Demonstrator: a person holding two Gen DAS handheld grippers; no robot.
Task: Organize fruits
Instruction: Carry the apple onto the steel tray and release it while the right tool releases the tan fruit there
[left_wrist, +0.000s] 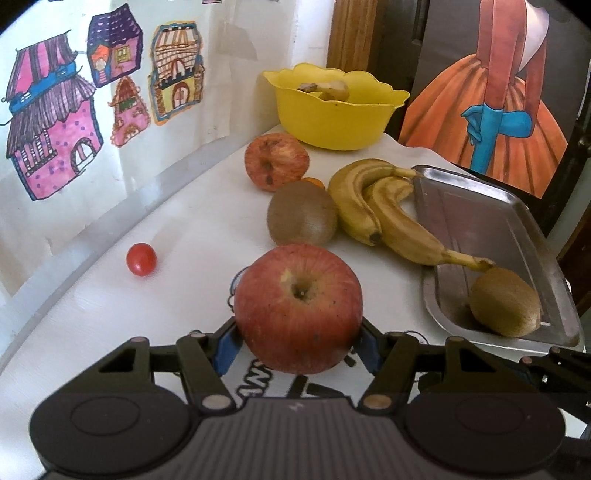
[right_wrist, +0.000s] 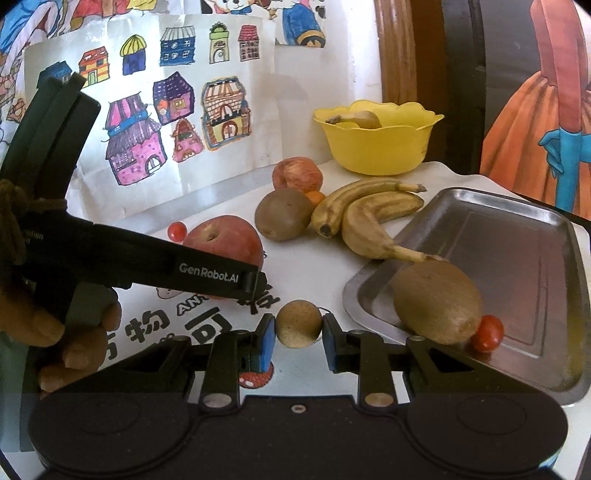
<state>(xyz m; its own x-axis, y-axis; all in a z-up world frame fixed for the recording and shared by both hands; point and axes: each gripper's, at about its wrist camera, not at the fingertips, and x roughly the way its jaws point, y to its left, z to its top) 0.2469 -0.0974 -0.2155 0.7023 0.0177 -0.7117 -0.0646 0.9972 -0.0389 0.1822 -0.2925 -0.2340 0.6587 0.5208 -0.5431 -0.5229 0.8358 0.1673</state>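
Red-streaked apple (left_wrist: 298, 310), yellow bowl (left_wrist: 332, 110), brown-flecked yellow bananas (left_wrist: 380, 206), brown kiwi (left_wrist: 504, 302), silver tray (left_wrist: 480, 206).

Two close wrist views, shared tray (left_wrist: 480, 206)

Red apple (left_wrist: 298, 308) & small tan fruit (right_wrist: 298, 324) in tongs, off table.

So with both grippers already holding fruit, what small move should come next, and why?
Probably carry the small brown fruit, clamped in the right gripper, over the metal tray and release it there. The tray lies just beside that gripper and already holds a kiwi and a cherry tomato. The left gripper holds its apple.
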